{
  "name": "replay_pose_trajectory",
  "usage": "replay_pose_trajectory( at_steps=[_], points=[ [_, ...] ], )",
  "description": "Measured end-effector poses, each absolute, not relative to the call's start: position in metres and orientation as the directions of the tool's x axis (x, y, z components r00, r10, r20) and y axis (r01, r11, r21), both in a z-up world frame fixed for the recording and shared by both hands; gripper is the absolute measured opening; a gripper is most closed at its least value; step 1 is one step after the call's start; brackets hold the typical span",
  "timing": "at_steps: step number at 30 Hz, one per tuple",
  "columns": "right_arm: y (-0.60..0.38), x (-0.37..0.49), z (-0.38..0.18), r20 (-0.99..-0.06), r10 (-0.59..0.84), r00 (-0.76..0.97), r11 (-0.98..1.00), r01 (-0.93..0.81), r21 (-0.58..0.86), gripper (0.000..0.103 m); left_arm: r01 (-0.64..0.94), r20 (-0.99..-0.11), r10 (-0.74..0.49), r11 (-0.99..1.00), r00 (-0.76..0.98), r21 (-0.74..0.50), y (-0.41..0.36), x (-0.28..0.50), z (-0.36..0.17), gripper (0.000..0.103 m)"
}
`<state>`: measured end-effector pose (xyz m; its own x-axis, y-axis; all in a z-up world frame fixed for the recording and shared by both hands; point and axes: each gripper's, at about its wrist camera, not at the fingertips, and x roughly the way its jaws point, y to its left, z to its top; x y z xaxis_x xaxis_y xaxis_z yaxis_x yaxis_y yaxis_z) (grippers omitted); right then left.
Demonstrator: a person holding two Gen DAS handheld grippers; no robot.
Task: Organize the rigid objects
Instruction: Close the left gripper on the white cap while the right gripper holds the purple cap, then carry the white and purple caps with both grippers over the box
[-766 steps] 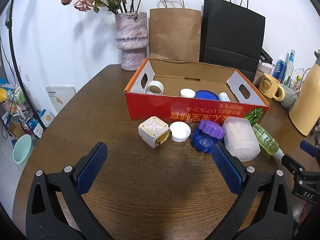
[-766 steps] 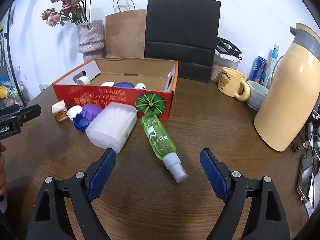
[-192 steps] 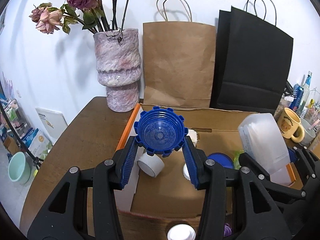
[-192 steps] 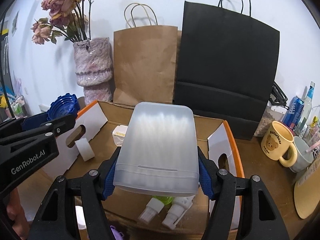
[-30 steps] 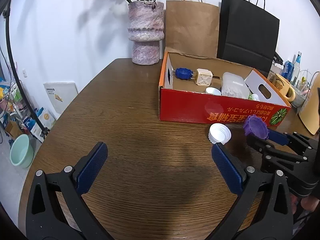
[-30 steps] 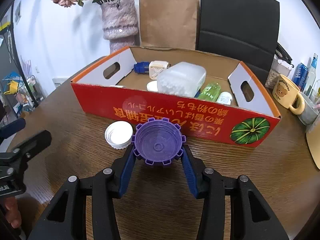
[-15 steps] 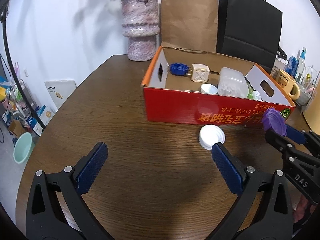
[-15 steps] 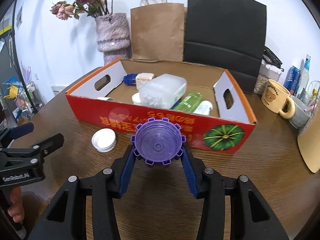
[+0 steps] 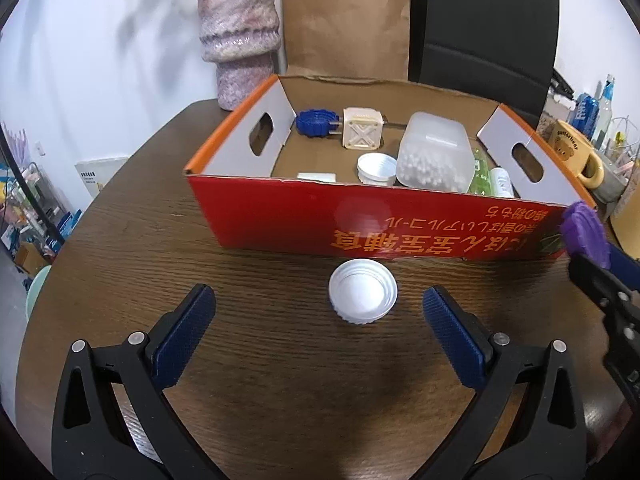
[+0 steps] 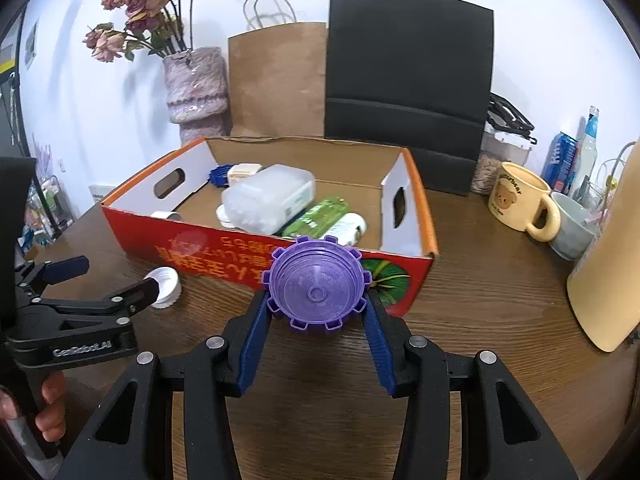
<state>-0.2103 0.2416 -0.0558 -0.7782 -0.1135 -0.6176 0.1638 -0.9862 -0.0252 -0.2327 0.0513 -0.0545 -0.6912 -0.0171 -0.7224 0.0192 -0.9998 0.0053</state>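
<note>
My right gripper (image 10: 318, 314) is shut on a purple notched lid (image 10: 316, 284) and holds it above the table in front of the red cardboard box (image 10: 224, 252). The lid also shows at the right edge of the left wrist view (image 9: 584, 234). My left gripper (image 9: 318, 328) is open and low over the table, with a white lid (image 9: 363, 297) lying between its fingertips. The box (image 9: 280, 216) holds a blue lid (image 9: 314, 123), a cream cube (image 9: 362, 133), a clear plastic container (image 9: 434, 158), a green bottle (image 10: 316, 214) and a white cup (image 9: 374, 168).
A pink vase with dried flowers (image 9: 238, 40), a brown paper bag (image 9: 344, 20) and a black bag (image 9: 480, 28) stand behind the box. A bear mug (image 10: 520, 200), a grey cup (image 10: 574, 228), cans and a cream thermos (image 10: 612, 280) are at the right.
My left gripper has moved forward and right, so the white lid now lies between its fingertips. My right gripper has lifted the purple lid higher and towards the box's right end.
</note>
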Motion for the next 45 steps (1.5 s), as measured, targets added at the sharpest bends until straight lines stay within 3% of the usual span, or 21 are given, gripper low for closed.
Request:
replay_pose_trajectory(
  at_steps=[8, 14, 18, 45],
  points=[
    [0.256, -0.211, -0.055, -0.611, -0.101, -0.785, -0.987, 0.154, -0.034, 0.051, 0.03, -0.747, -0.029, -0.999, -0.664, 0.012, 0.064, -0.246, -0.064, 0.1],
    [0.26, -0.211, -0.056, -0.609, -0.099, -0.787, -0.987, 0.154, -0.038, 0.051, 0.025, -0.764, -0.034, -0.999, -0.644, 0.024, 0.072, -0.251, -0.07, 0.069],
    [0.261, -0.211, -0.056, -0.61, -0.099, -0.786, -0.987, 0.154, -0.038, 0.051, 0.007, -0.775, -0.017, -1.0, -0.632, 0.016, 0.074, -0.251, -0.073, 0.037],
    [0.255, -0.207, -0.052, -0.591, -0.112, -0.799, -0.985, 0.168, -0.041, 0.051, -0.029, -0.691, 0.004, -0.999, -0.723, 0.025, 0.08, -0.223, -0.047, 0.037]
  ],
)
